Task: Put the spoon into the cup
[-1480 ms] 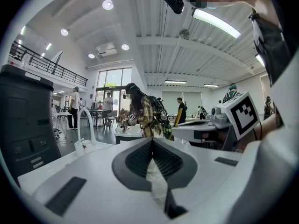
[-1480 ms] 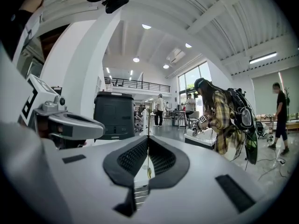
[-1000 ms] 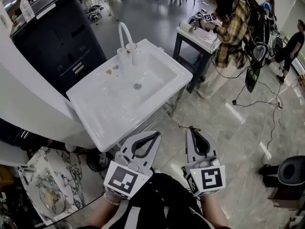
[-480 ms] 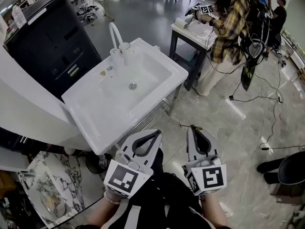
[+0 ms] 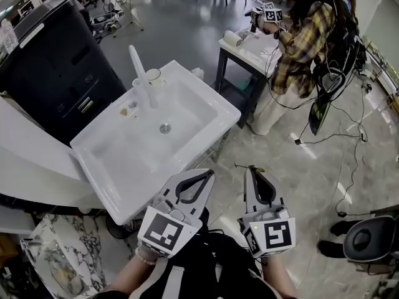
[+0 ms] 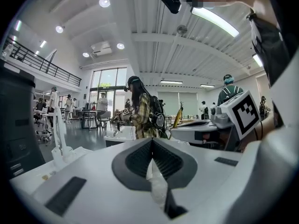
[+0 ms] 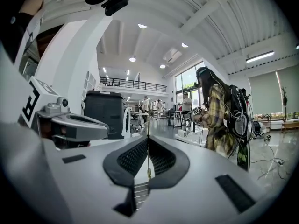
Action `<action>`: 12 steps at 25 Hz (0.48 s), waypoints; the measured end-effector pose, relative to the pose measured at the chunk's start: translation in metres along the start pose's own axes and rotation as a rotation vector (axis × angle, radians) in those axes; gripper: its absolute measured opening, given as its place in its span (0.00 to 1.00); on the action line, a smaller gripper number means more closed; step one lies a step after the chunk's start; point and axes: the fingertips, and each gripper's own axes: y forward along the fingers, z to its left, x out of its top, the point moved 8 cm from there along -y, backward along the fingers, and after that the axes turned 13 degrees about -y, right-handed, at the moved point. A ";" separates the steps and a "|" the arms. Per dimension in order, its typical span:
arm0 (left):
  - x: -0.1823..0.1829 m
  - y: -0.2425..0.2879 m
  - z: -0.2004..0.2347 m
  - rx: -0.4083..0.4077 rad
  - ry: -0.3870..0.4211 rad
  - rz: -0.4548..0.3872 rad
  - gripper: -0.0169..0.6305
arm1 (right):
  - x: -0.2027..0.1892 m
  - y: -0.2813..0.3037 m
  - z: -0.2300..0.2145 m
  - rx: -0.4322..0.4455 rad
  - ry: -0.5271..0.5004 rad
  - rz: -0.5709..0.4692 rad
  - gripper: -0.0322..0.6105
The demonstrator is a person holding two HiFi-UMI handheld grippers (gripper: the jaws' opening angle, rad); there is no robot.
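A white cup (image 5: 153, 76) stands on the back rim of a white sink (image 5: 209, 99), beside the faucet (image 5: 138, 67). In the head view both grippers hang low, over the floor and short of the sink's near corner. My right gripper (image 5: 250, 168) is shut on a thin metal spoon (image 5: 240, 165), whose slim end pokes out past the tips. It shows edge-on as a fine rod (image 7: 148, 120) above the closed jaws (image 7: 148, 137). My left gripper (image 5: 206, 174) is shut. Something pale and see-through shows behind its tips (image 6: 151, 140); I cannot tell what. The cup (image 6: 61, 155) appears far left.
A black cabinet (image 5: 56, 61) stands behind the sink. A person in a plaid shirt (image 5: 302, 42) works at a small table (image 5: 249, 47) to the right. Cables (image 5: 349, 167) trail over the tiled floor, and a marble-patterned top (image 5: 56, 254) lies at the lower left.
The sink and cup have slid left and slightly down in the head view as the camera shifted. Both grippers keep the same shut pose at the bottom of the view.
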 end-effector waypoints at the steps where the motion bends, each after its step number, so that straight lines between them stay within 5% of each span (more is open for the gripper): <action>1: 0.003 0.008 0.006 0.002 -0.002 -0.002 0.02 | 0.000 0.009 -0.006 0.001 0.000 0.001 0.06; 12: 0.033 0.079 0.087 0.051 -0.022 -0.026 0.02 | 0.010 0.118 -0.050 0.049 -0.017 -0.009 0.06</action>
